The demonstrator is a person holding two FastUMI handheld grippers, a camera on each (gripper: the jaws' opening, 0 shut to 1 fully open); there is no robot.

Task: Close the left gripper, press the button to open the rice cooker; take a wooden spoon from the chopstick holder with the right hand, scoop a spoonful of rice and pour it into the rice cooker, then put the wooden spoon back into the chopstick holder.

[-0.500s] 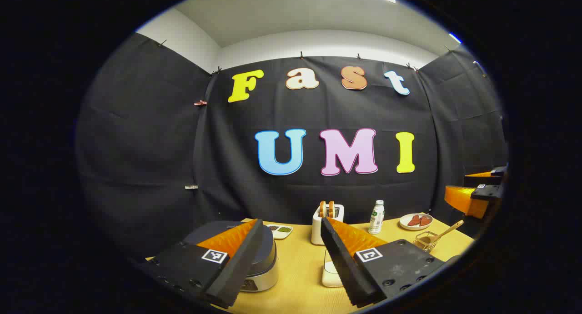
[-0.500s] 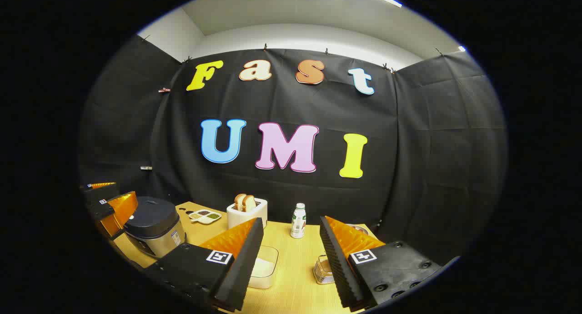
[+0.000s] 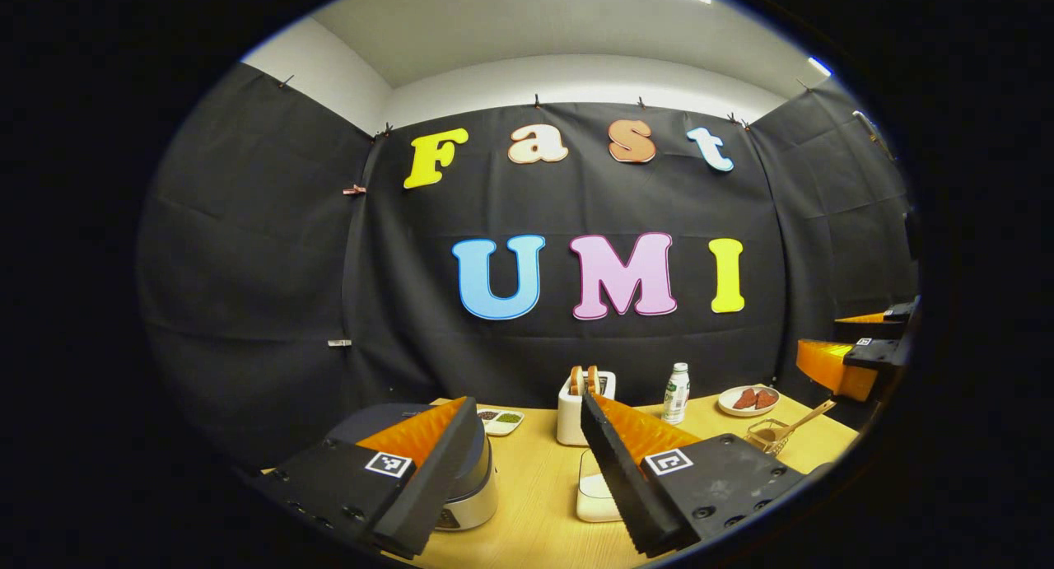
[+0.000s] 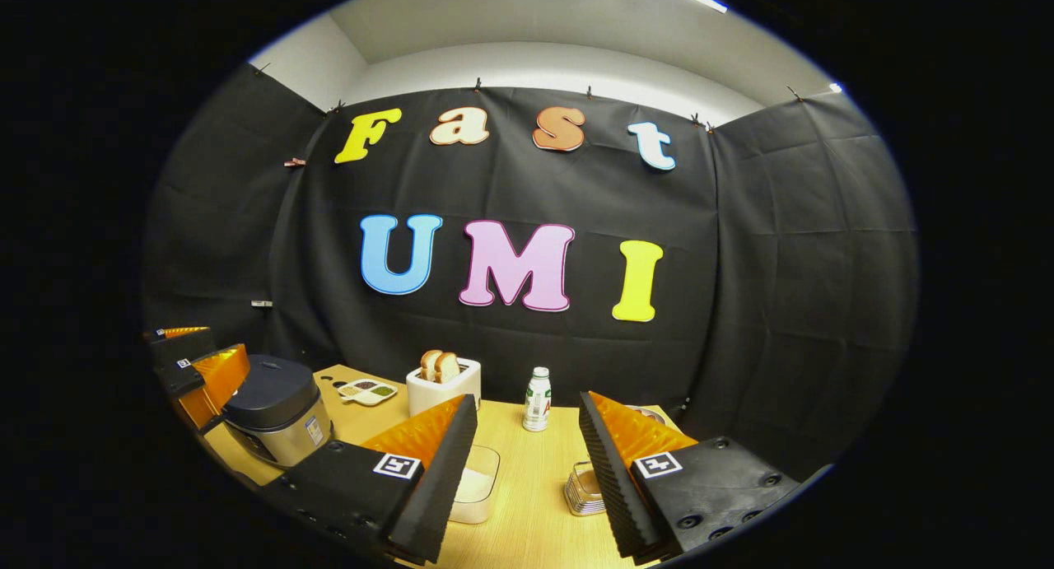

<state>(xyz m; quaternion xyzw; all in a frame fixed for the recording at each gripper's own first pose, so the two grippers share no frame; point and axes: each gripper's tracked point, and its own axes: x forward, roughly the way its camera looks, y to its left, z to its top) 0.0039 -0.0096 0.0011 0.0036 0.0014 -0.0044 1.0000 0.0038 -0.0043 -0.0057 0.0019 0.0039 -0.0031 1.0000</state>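
Far left on the wood-grain counter (image 4: 527, 503) sits the rice cooker (image 4: 276, 408), a squat drum with a smooth dark domed lid and shiny metal wall; its lid is down, and your left gripper (image 3: 519, 470) hovers just above and beside it with jaws spread wide, holding nothing. Close them before pressing; the button itself I cannot make out. Next right, the clear plastic rice container (image 4: 478, 482) looks light and likely to slide under a scoop. Your right gripper (image 4: 527, 478) also stands open and empty above it. Far right, the wire chopstick holder (image 3: 770, 441) leans the wooden spoon (image 3: 795, 425) outward: stiff, light, slim, so pinch its handle mid-length.
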